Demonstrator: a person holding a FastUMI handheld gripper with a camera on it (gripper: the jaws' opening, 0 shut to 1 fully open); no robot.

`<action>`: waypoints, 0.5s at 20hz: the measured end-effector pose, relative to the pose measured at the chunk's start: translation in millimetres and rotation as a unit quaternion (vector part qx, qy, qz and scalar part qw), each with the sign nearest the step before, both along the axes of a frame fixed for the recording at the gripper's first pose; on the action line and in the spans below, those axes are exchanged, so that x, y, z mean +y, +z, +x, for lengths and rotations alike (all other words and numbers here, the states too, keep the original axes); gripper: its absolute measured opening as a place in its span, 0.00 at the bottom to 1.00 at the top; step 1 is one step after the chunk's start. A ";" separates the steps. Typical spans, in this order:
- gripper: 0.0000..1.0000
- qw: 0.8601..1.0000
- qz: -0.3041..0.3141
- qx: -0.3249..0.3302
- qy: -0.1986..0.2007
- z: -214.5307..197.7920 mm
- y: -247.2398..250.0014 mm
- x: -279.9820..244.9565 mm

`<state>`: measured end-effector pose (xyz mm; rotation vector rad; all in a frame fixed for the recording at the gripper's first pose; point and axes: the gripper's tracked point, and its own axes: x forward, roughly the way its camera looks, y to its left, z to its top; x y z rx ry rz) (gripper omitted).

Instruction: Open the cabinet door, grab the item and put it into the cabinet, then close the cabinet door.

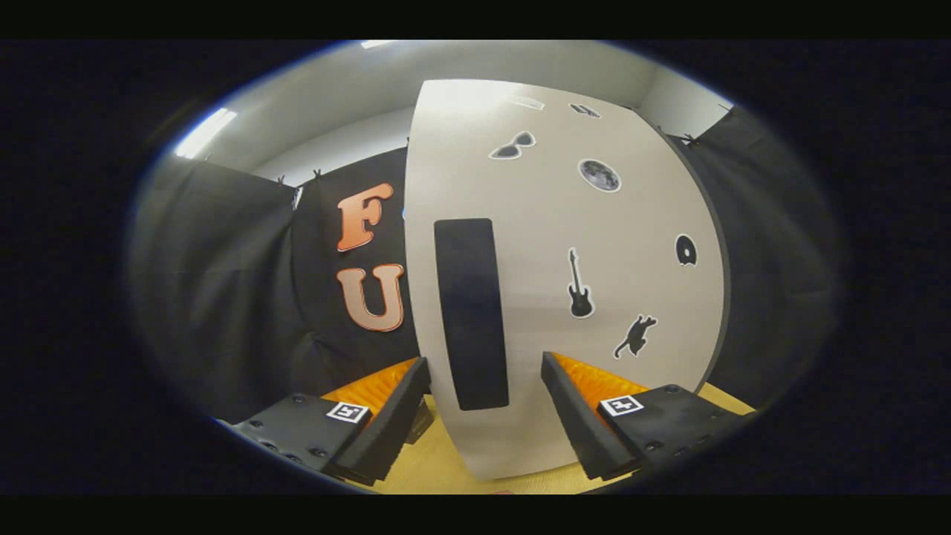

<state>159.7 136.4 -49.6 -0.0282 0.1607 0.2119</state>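
- Cabinet door (565,245): a pale flat panel standing upright on a yellowish tabletop (438,464). It is shut, so the cabinet interior and any contents cannot be seen.
- Handle (470,312): a tall dark vertical strip near the door's left edge, directly ahead of the fingers and centred on the gap between them.
- Door markings: small dark stickers are spread over the panel, among them sunglasses (512,146), a round moon (599,175), a guitar (579,286) and a cat (636,336).
- Gripper (484,375): fingers spread wide, one on each side of the lower part of the handle. Whether either finger touches the door or handle cannot be told. Nothing is held between them.
- Item to be stowed: its location cannot be told from here.
- Surroundings: black cloth wall (223,297) hangs on both sides of the cabinet.
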 end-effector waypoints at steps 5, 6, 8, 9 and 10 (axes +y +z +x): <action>0.98 1.000 -0.001 0.006 0.000 26.4 -7.2 4.2; 0.97 1.000 -0.012 0.006 -0.002 28.7 -8.6 3.9; 0.95 0.999 -0.036 0.004 -0.006 31.1 -9.9 6.3; 0.95 0.999 -0.050 0.002 -0.009 33.3 -11.4 7.3; 0.95 0.998 -0.061 -0.001 -0.013 36.1 -11.6 7.5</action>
